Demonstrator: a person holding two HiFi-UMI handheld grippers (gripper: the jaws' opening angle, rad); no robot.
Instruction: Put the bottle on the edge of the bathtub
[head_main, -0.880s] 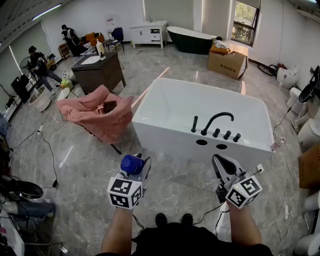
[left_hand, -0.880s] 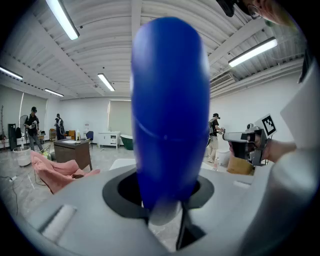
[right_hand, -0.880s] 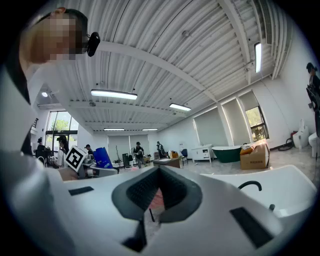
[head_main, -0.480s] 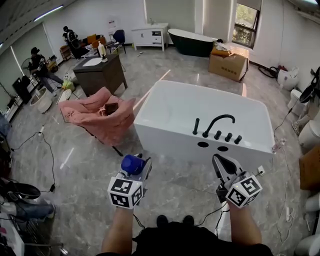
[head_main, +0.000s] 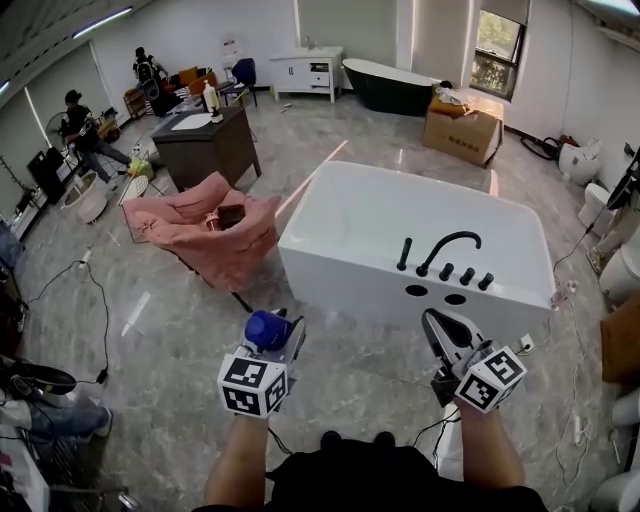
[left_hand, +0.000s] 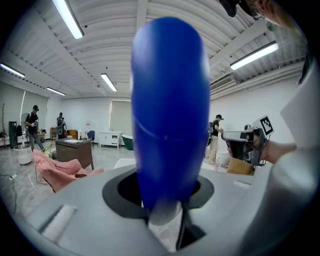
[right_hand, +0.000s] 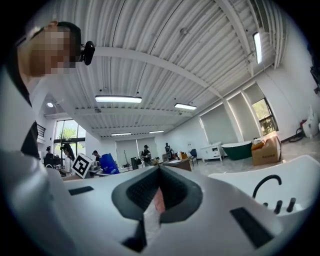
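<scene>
The left tool (head_main: 272, 338) is clamped on the rounded blue plastic bottle (head_main: 267, 327), low in the centre-left of the head view. The right tool (head_main: 441, 328) has its jaws together, holding nothing. Above them sits the white rectangular bathtub (head_main: 342, 283), apart from both tools, with grey marble floor (head_main: 180, 330) between. On its near edge stand a curved black faucet (head_main: 447, 243) and a row of black knobs (head_main: 466, 275) - right of centre. Left of the tub, just beside its corner, is a chair draped in pink cloth (head_main: 205, 232); beyond that a dark wooden table (head_main: 205, 145). A cardboard box (head_main: 463, 131) lies in the upper right.
</scene>
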